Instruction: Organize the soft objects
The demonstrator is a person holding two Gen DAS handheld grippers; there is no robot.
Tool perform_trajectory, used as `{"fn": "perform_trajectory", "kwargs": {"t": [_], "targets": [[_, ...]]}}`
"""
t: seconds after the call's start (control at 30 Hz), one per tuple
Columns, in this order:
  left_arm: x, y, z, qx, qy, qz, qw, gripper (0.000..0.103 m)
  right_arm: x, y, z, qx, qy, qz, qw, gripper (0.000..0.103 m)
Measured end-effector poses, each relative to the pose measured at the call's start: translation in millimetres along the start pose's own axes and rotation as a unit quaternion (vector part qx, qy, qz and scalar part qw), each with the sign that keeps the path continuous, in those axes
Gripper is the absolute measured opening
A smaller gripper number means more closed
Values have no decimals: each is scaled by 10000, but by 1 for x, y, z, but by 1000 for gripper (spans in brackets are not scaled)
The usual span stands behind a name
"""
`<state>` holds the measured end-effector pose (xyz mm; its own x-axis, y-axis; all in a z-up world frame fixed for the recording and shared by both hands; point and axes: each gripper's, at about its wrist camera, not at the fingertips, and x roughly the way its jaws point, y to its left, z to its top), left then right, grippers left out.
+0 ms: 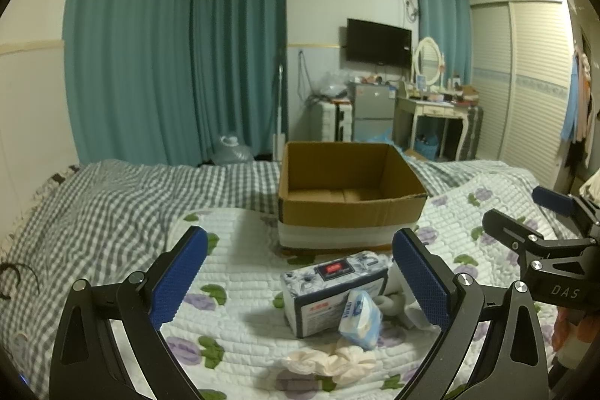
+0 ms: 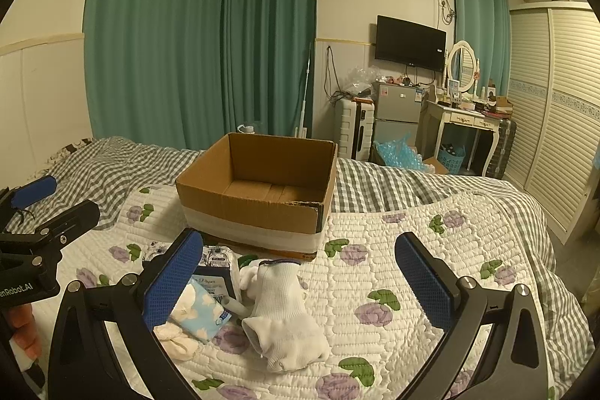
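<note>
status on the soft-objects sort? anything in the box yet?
Done: nothing. The cardboard box looks empty. In hand: nothing; the left gripper and right gripper are both open above the pile. Left: the tissue pack, the small blue tissue packet, the white gloves and the cream scrunchie, all on the floral quilt in front of the box.

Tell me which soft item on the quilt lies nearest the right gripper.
The white knitted glove. It lies between the open fingers of the right gripper, while the tissue box, light-blue tissue pack and cream scrunchie sit further left.
</note>
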<state>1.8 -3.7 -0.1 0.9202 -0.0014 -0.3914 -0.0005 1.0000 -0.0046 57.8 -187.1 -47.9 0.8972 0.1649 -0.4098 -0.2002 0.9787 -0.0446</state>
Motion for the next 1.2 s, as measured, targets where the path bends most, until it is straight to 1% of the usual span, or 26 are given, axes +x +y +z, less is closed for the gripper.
{"fn": "perform_trajectory", "kwargs": {"t": [1.2], "targets": [[0, 2, -2, 14, 11, 3, 10000, 101, 3, 0, -2, 18, 62, 29, 10000, 103]]}}
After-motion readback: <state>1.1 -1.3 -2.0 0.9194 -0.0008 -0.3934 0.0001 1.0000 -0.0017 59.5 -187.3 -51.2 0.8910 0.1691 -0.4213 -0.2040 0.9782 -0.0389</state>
